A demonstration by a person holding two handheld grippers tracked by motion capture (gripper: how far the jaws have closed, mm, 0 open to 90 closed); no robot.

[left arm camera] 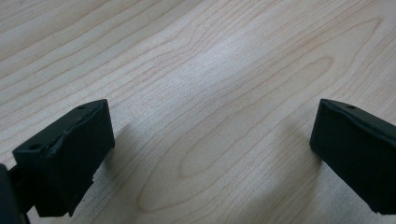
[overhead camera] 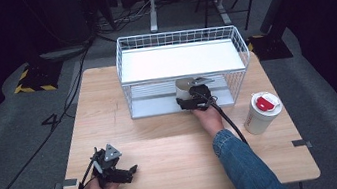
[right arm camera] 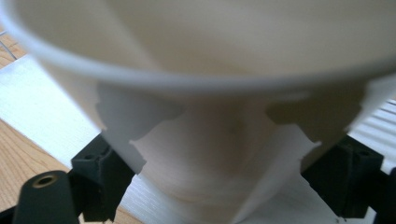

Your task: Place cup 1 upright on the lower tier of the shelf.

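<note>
A white paper cup (overhead camera: 185, 89) stands on the lower shelf of a white wire rack (overhead camera: 125, 80) at the back of the wooden table (overhead camera: 174, 144). My right gripper (overhead camera: 188, 99) reaches into that shelf from the front. In the right gripper view the cup (right arm camera: 219, 154) looms close between the jaws, its rim towards the camera. My right gripper (right arm camera: 219, 186) is open, its jaws flanking the cup's lower body. Near the front left corner my left gripper (overhead camera: 128, 173) lies low over bare wood, open. Nothing is between the jaws of my left gripper (left arm camera: 212, 154).
A second white cup with a red-and-white lid (overhead camera: 262, 112) stands on the table right of my right forearm. The rack's upper shelf is a flat white board (overhead camera: 181, 59). Cables trail from both grippers. Grey carpet surrounds the table.
</note>
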